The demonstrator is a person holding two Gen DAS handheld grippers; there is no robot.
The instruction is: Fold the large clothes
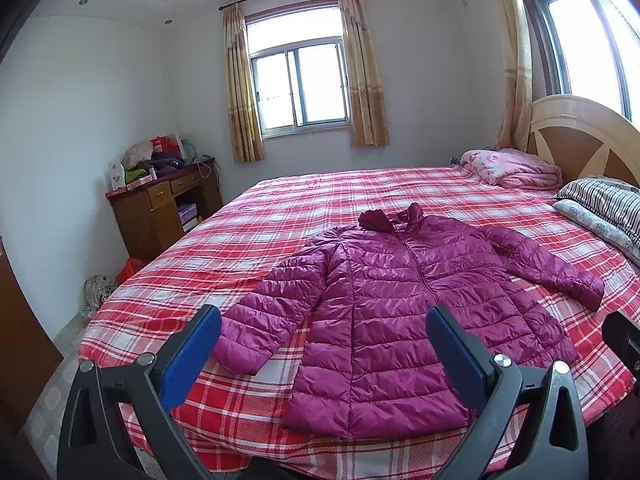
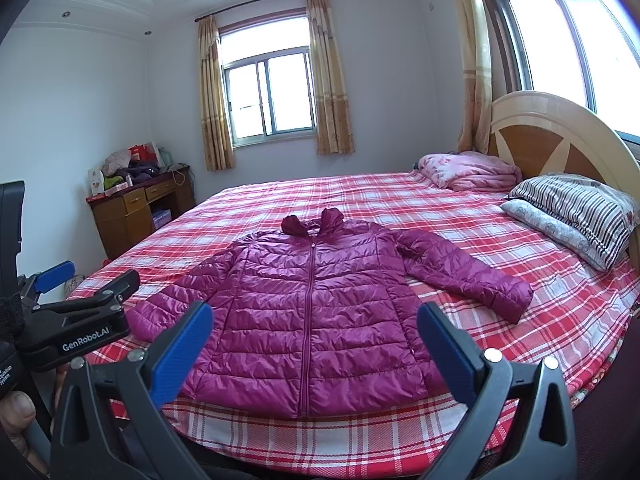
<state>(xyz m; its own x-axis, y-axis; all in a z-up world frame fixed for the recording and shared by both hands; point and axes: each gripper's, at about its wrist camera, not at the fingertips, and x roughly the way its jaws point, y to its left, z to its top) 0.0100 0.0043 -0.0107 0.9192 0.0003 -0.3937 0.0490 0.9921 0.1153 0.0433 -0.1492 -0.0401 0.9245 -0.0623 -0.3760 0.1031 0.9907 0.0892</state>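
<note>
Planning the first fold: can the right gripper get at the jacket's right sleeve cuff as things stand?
Probably yes: the right gripper is open, and the sleeve cuff lies flat on the bed with nothing over it.

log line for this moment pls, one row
stage: pre-grasp | jacket: flat on bed, zipped, sleeves out | left tool: open, empty | right tool: open, empty

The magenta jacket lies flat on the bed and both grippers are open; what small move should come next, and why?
Probably bring the left gripper down to the cuff of the near sleeve. The jacket lies zipped and spread on the plaid bedsheet, both sleeves out, nothing folded yet, and both grippers hang open above its hem, the right gripper over the middle.
</note>
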